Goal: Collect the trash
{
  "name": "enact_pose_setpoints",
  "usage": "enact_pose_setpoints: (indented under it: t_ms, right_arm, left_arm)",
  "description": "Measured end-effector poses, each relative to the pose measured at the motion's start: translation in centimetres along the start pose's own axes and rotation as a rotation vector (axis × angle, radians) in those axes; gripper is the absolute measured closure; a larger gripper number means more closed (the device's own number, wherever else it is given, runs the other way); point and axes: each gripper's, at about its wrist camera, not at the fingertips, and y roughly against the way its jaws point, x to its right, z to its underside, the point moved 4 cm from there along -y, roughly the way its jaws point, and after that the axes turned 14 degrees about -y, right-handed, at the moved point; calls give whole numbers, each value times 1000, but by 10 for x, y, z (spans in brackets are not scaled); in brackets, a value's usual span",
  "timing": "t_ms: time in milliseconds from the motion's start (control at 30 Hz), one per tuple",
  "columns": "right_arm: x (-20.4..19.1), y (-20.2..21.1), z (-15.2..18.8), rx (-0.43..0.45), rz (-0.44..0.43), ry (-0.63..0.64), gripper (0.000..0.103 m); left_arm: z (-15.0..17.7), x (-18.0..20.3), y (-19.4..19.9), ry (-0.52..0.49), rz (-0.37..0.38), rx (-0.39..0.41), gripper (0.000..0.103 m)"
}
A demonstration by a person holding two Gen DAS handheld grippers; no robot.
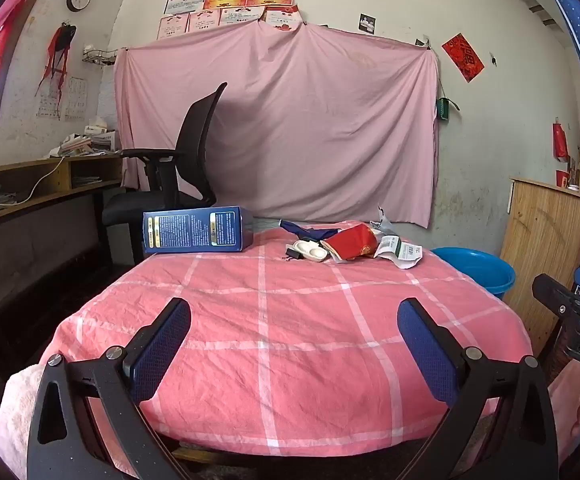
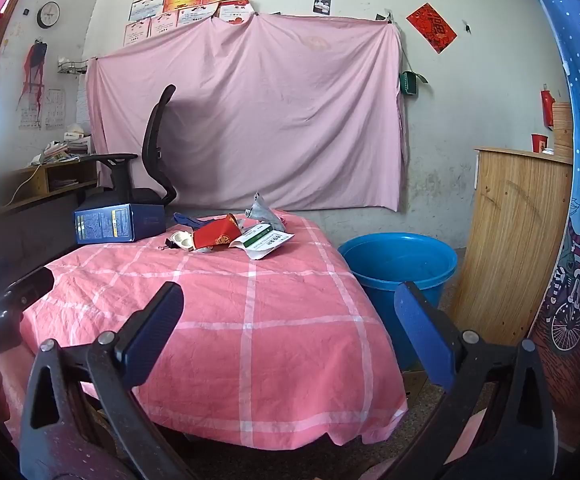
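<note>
A pile of trash lies at the far end of the table with the pink checked cloth [image 1: 274,344] [image 2: 250,320]: a red paper packet [image 1: 356,245] [image 2: 216,236], a white and green wrapper [image 1: 400,250] [image 2: 264,242], a white moulded tray [image 1: 310,250] [image 2: 182,239] and a grey torn wrapper [image 2: 262,210]. A blue box [image 1: 198,232] [image 2: 118,226] lies on its side at the far left corner. My left gripper [image 1: 294,340] hangs open over the near end of the table, holding nothing. My right gripper [image 2: 290,320] is open too, near the table's right edge, well short of the pile.
A blue plastic basin [image 1: 478,270] [image 2: 400,264] stands on the floor to the right of the table. A black office chair [image 1: 178,176] [image 2: 146,172] stands behind the far left corner. A wooden cabinet [image 2: 510,240] is at the right, a desk [image 1: 46,184] at the left.
</note>
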Motion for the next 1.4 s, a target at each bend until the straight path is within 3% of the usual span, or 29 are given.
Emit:
enact_pose_setpoints:
  t_ms: [1400]
  right_arm:
    - [1, 0, 0, 0, 0, -3, 0]
  left_arm:
    - [-2, -2, 0, 5, 1, -1, 2]
